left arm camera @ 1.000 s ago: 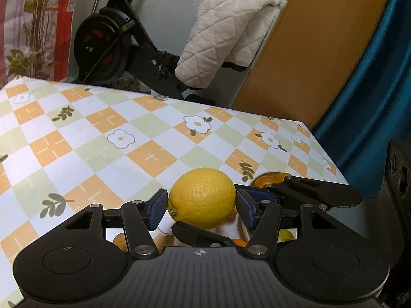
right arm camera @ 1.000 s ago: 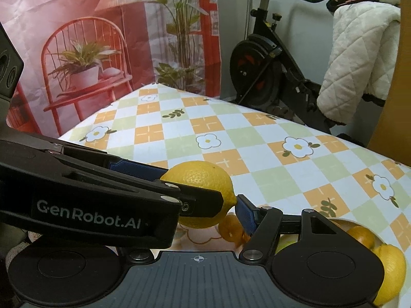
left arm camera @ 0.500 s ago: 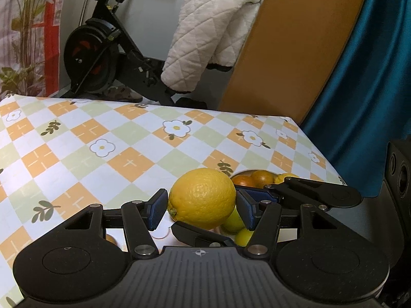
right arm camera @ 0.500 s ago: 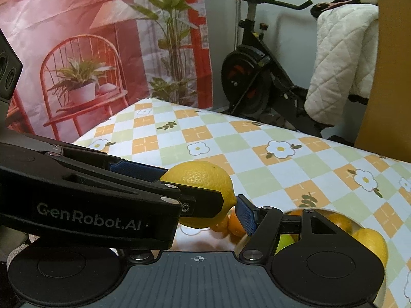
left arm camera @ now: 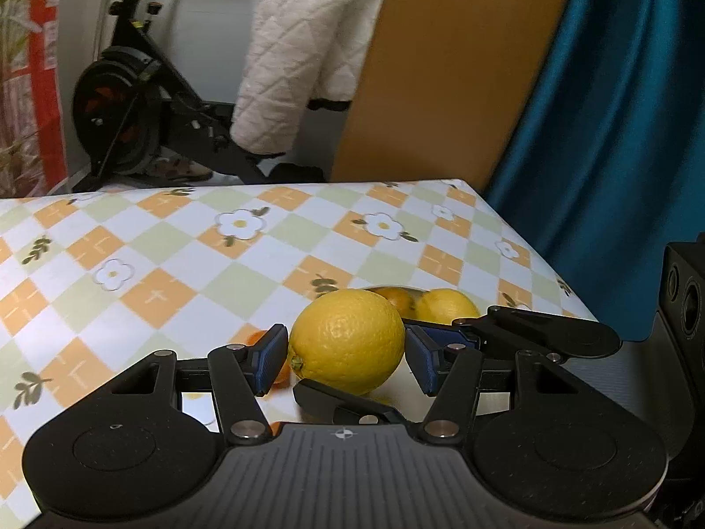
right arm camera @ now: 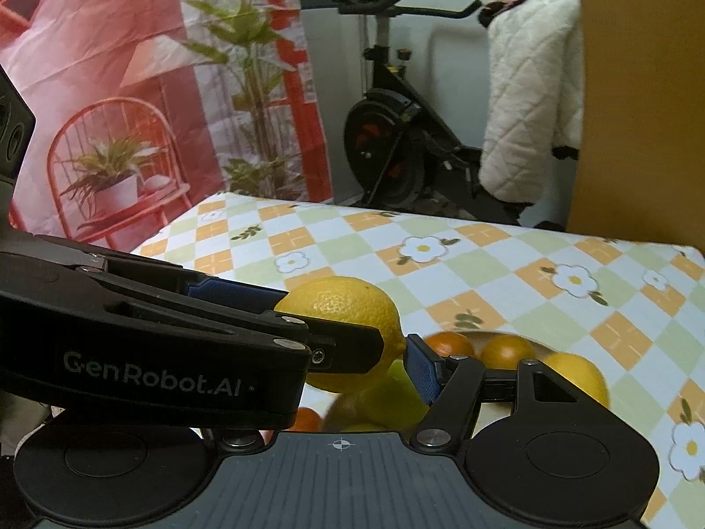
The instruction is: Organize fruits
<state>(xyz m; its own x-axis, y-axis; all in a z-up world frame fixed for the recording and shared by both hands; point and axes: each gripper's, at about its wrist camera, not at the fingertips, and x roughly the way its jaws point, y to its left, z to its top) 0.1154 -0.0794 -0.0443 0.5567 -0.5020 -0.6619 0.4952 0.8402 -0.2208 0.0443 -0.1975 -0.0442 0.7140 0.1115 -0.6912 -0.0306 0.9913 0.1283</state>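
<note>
Both grippers, left (left arm camera: 346, 359) and right (right arm camera: 352, 339), clamp one dimpled oval yellow lemon (left arm camera: 346, 340) with ribbed blue pads (left arm camera: 269, 359). Glossy checked floral tablecloth (left arm camera: 176, 264) lies below.

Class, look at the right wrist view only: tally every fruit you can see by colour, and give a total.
Yellow: 2, the held lemon and the far lemon
Orange: 3, the back orange, the second back orange and the front orange
Green: 2, the bright green fruit and the shaded green fruit, both partly hidden
Total: 7
</note>
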